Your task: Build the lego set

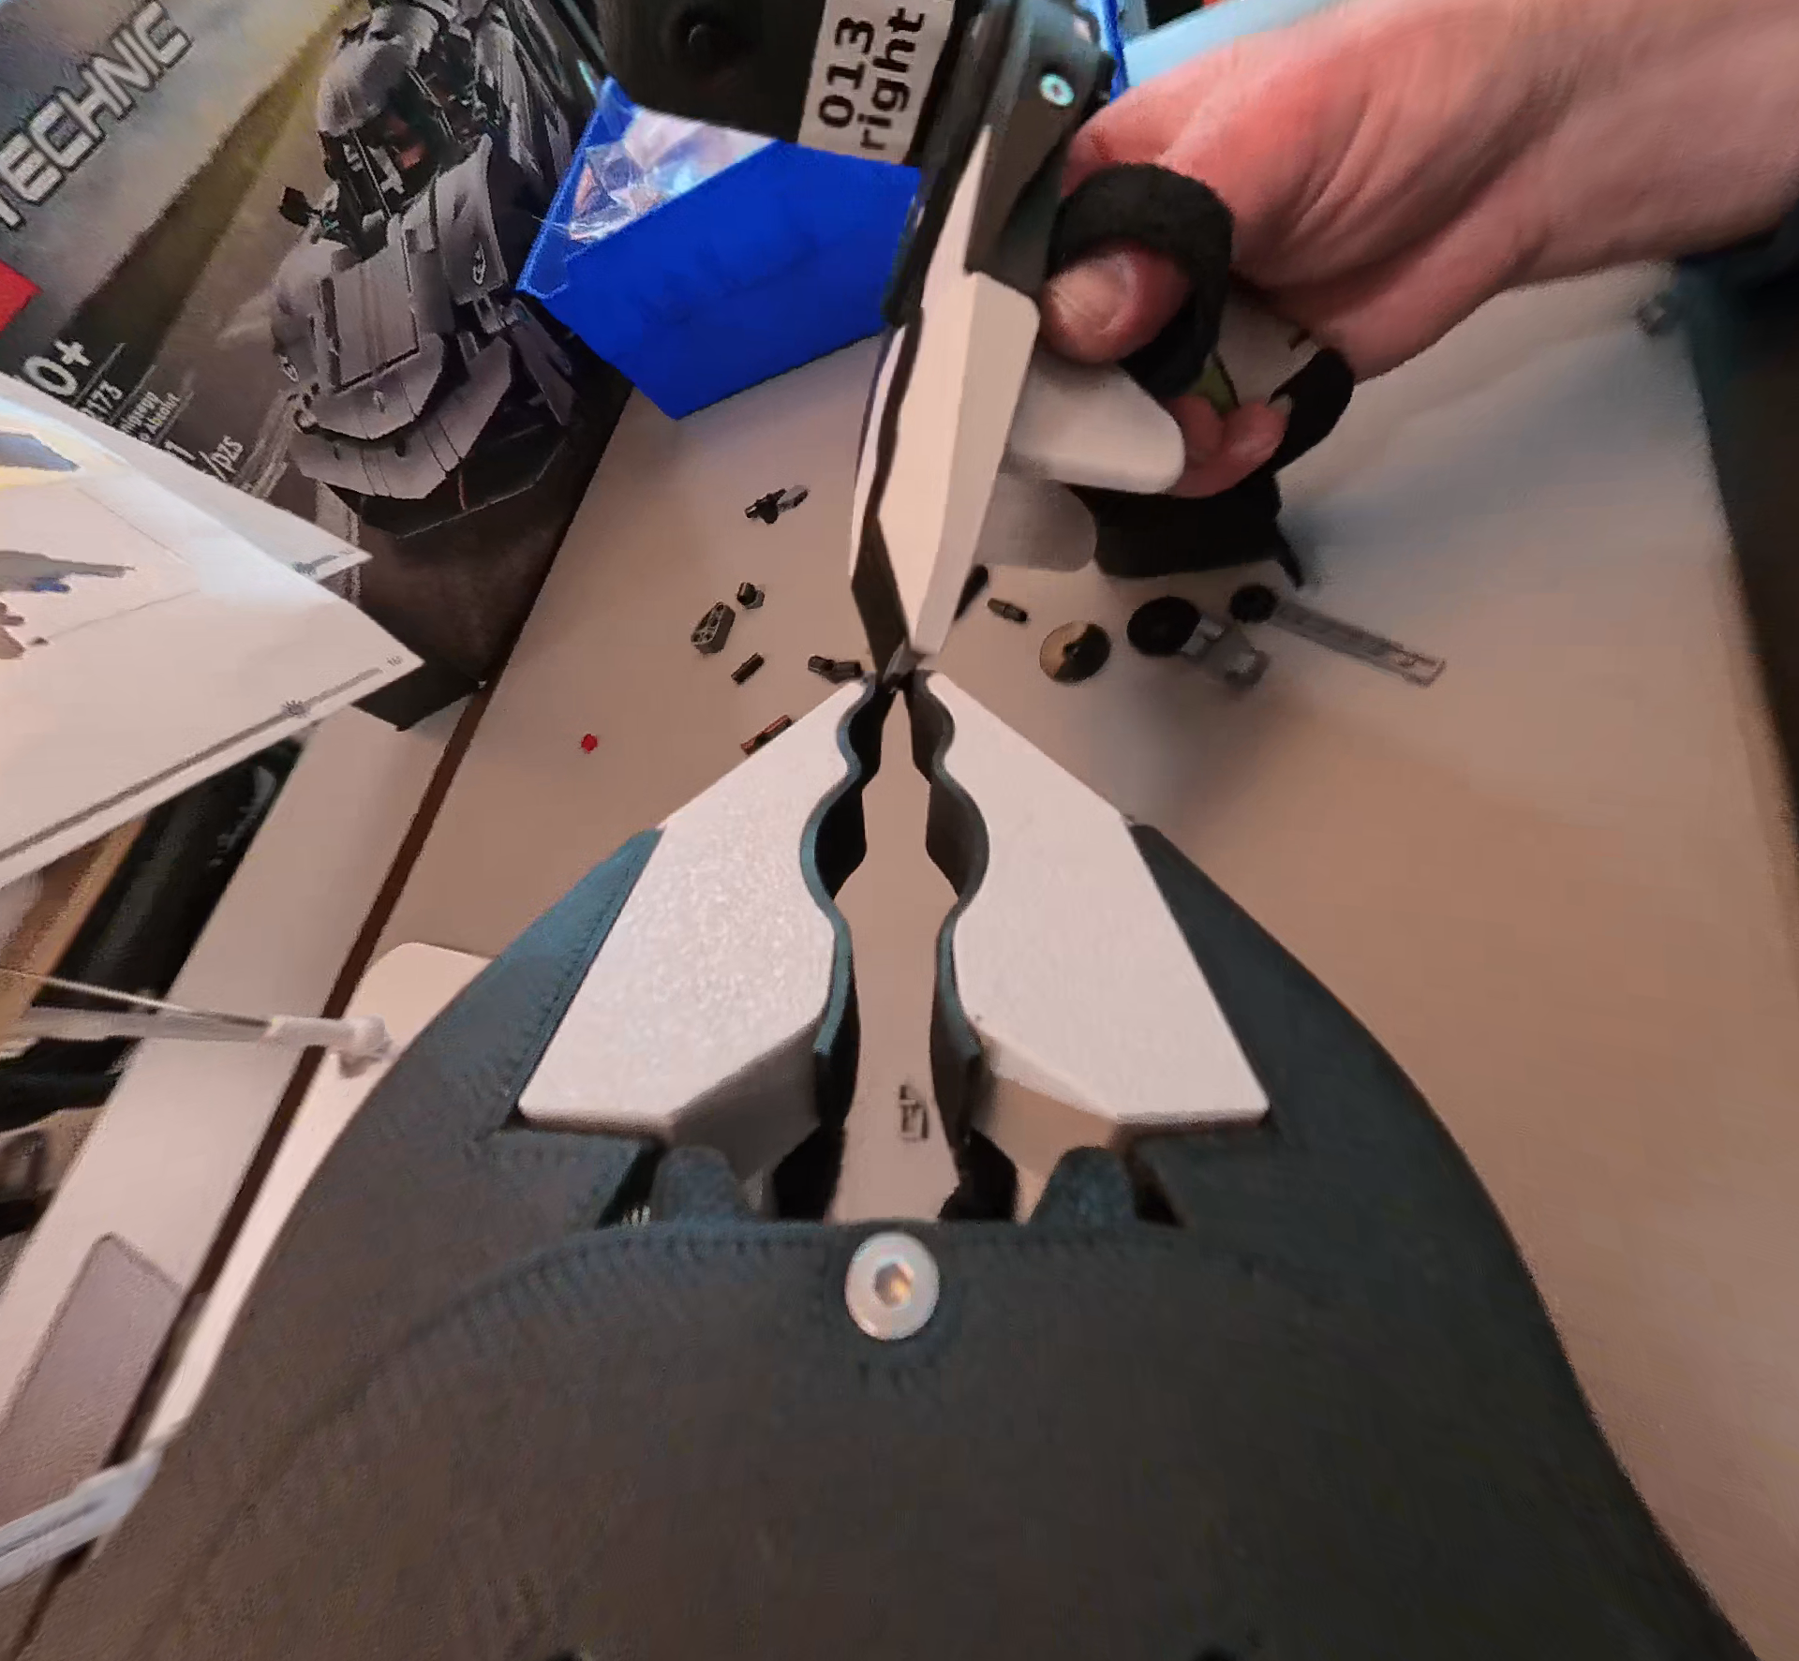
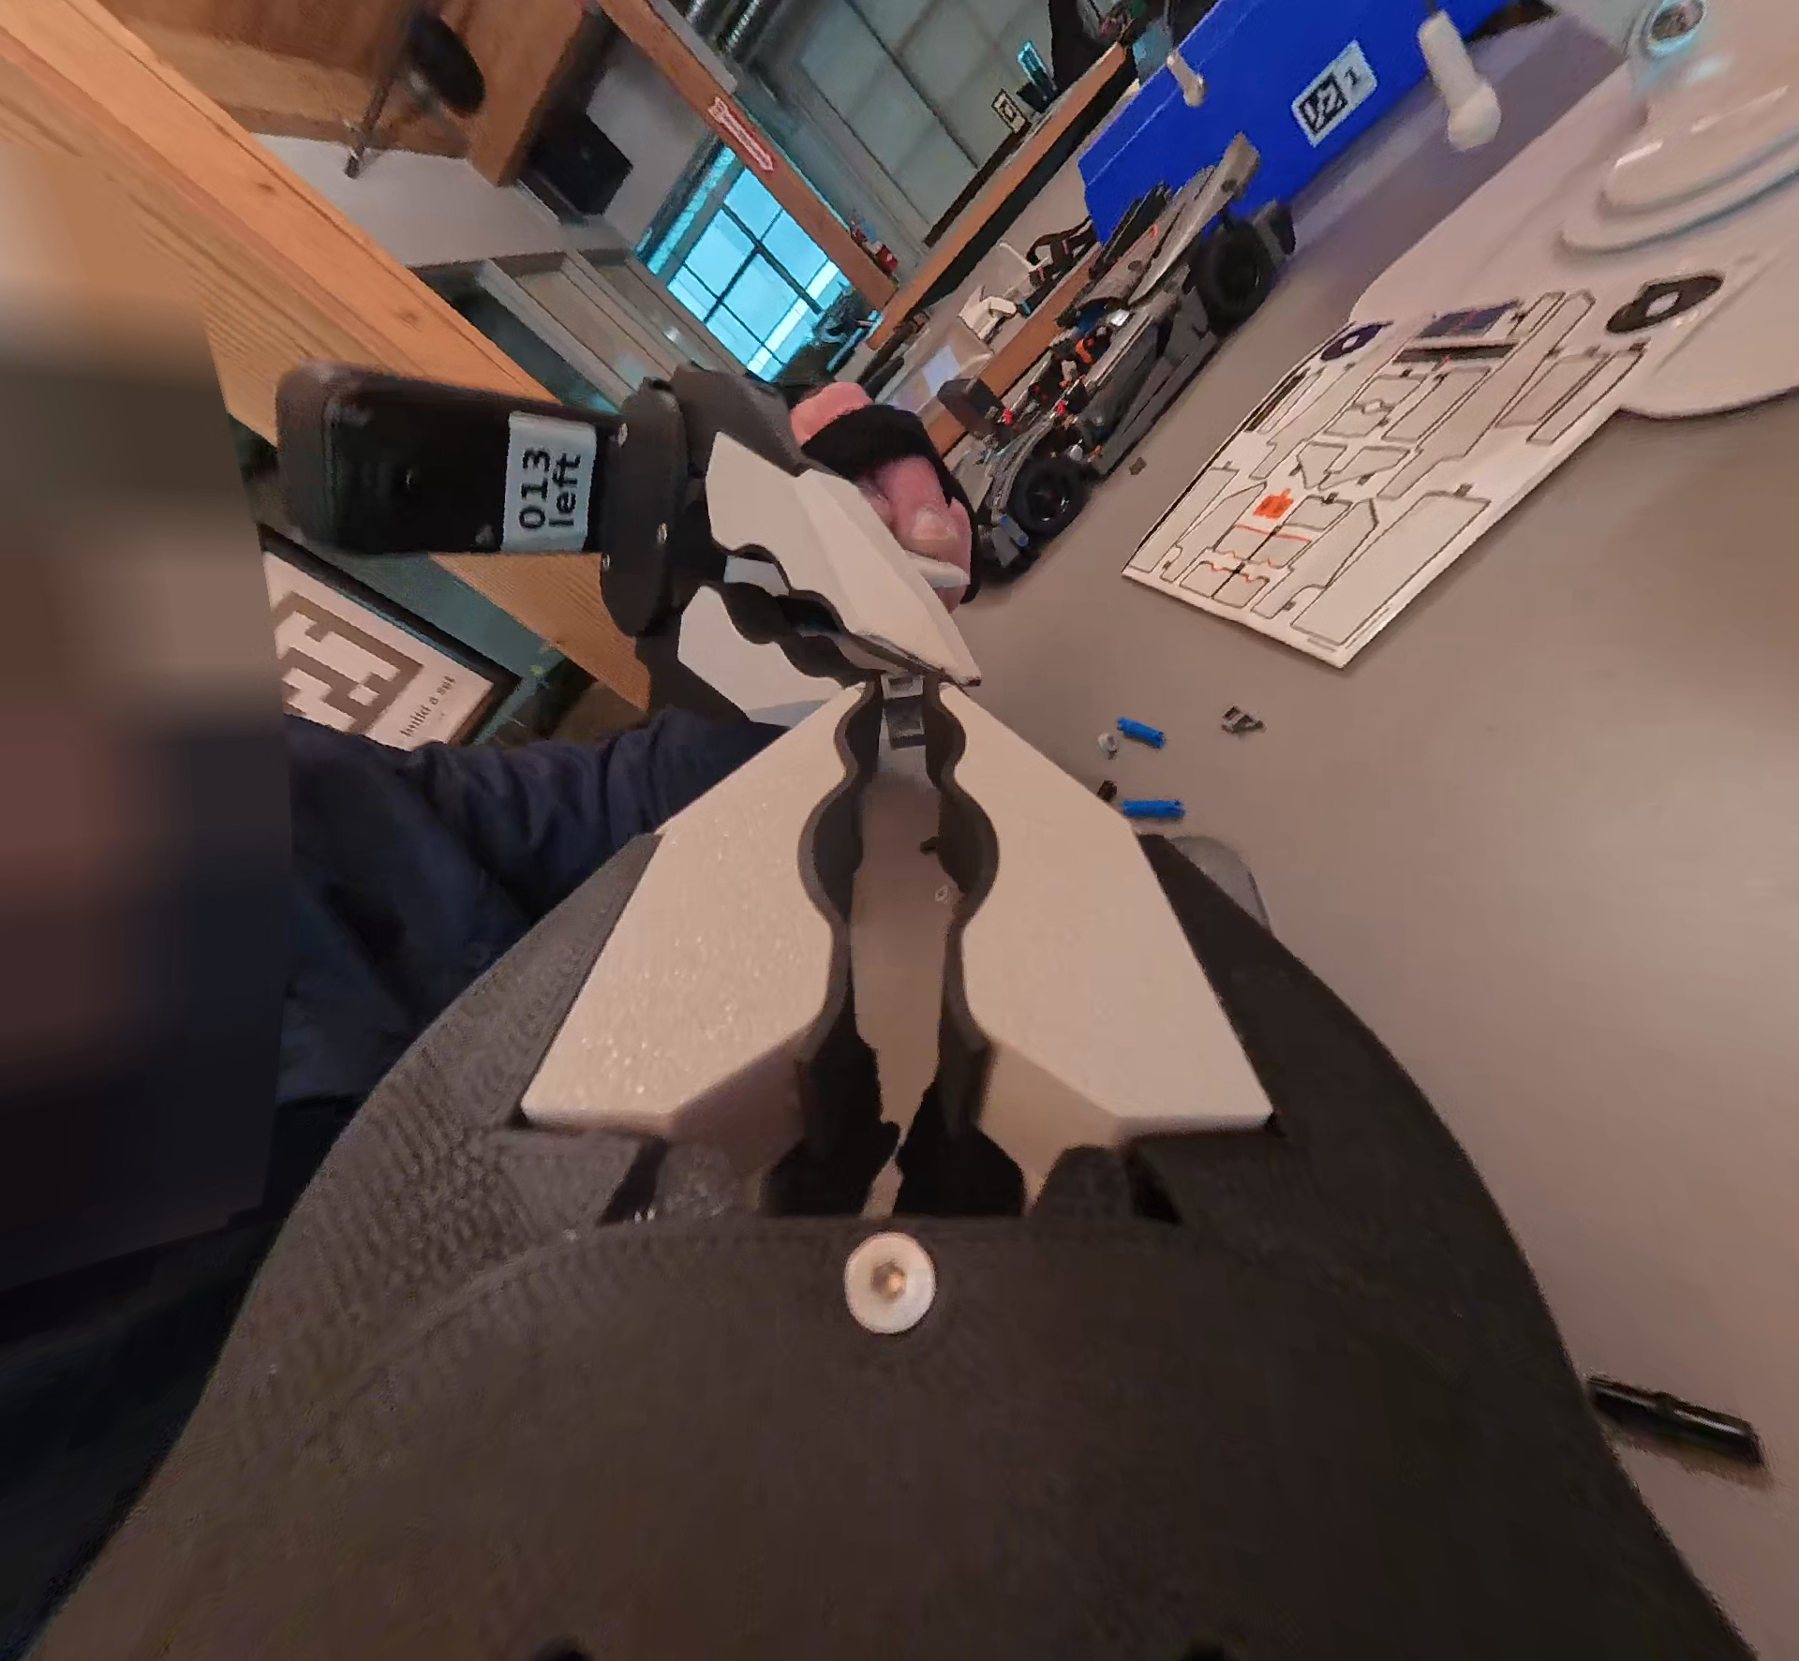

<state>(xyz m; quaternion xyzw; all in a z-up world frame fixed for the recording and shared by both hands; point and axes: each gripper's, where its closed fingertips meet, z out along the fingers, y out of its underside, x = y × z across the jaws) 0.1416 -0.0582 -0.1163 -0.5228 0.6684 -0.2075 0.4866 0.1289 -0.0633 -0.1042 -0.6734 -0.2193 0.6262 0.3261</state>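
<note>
In the left wrist view my left gripper (image 1: 891,692) has its tips closed on a small dark lego piece (image 1: 897,672), held above the table. My right gripper (image 1: 903,653) comes down from above, held by a hand, and its shut tips meet the same spot. In the right wrist view my right gripper (image 2: 901,692) is shut on a small grey and black piece (image 2: 903,727). My left gripper (image 2: 959,675) reaches in from the left and its tip touches that piece. The joint between the pieces is hidden by the fingertips.
Loose black pins (image 1: 748,668), a red stud (image 1: 588,743), black round parts (image 1: 1161,624) and a grey beam (image 1: 1363,644) lie on the table. A blue bin (image 1: 740,281), the set's box (image 1: 292,252) and a booklet (image 1: 146,631) stand left. A part-built car (image 2: 1119,368), a sticker sheet (image 2: 1363,485) and blue pins (image 2: 1139,731) lie right. Both grippers' tips are close together, under 4 cm apart.
</note>
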